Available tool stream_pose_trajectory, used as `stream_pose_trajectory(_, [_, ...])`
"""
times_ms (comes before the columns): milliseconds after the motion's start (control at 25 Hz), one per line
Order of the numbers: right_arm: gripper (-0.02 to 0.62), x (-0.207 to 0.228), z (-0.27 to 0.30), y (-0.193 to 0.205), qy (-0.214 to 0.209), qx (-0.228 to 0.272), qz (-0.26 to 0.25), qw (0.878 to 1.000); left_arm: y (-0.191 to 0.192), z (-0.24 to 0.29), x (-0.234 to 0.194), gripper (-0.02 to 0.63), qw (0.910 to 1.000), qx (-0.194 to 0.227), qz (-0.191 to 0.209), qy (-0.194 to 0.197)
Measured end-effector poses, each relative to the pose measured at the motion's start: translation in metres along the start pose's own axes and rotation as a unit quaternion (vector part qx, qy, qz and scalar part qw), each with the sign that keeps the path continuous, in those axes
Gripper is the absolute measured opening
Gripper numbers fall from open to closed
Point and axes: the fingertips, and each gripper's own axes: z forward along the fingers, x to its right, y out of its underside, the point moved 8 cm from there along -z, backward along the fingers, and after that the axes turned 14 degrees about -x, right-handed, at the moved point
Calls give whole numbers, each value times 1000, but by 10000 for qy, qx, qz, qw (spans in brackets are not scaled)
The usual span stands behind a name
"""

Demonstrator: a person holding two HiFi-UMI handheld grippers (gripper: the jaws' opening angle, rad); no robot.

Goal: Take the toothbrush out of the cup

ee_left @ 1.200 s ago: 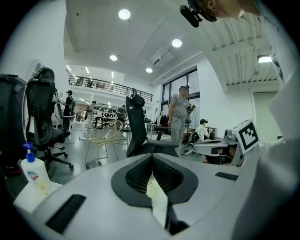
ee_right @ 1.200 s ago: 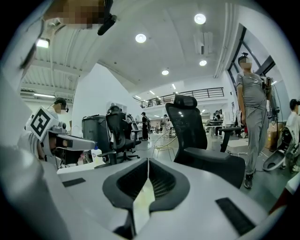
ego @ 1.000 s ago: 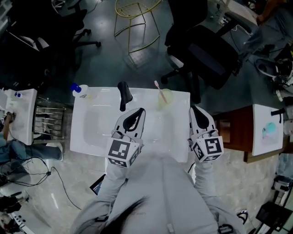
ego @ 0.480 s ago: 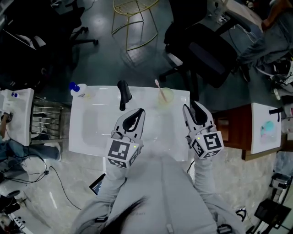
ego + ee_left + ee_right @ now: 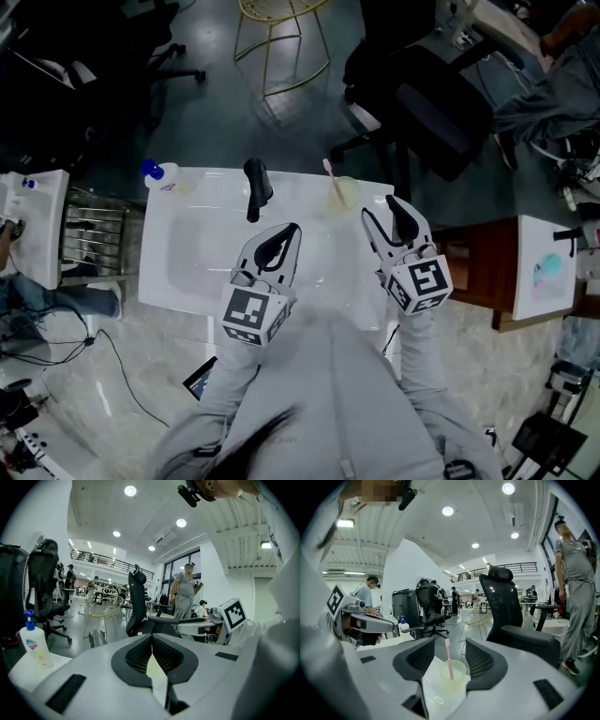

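Jaws of right gripper [image 5: 384, 217], shut a second earlier, were opening on nothing yet, lined up on pink toothbrush [image 5: 331, 180] standing in cup [image 5: 343, 197] at washbasin [image 5: 187, 272] far right corner, so reach seemed imminent; left gripper [image 5: 283, 234] sat closed, empty.

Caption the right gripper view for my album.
Right gripper, empty jaws opening, faces a pink toothbrush standing in a pale translucent plastic cup.

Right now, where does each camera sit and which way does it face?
Head view: on the person's head, steeply down on sink, left gripper, right gripper, sleeves.
Left gripper view: on that gripper, along its shut jaws, into the room.
Right gripper view: on that gripper, jaws opening, empty, facing cup and toothbrush.
Shared: head and right gripper views show the cup.
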Motion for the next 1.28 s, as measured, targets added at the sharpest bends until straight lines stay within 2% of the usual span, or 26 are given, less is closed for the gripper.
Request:
stream_pose_trajectory(320, [202,-7,40,3,-315,-326,-415,9981,11,1,-3,28,9998,-98,-155,-76])
stream_pose_trajectory(720, [226,-11,97,10,-714,-873,-841,9900,27,3,-11,28,9988,-309,-344,-169])
stream_pose_trajectory(1280, [229,-9,144,17,-645,-1447,-1410,9772,44,15,-21,28,9976,-435,-528,-103])
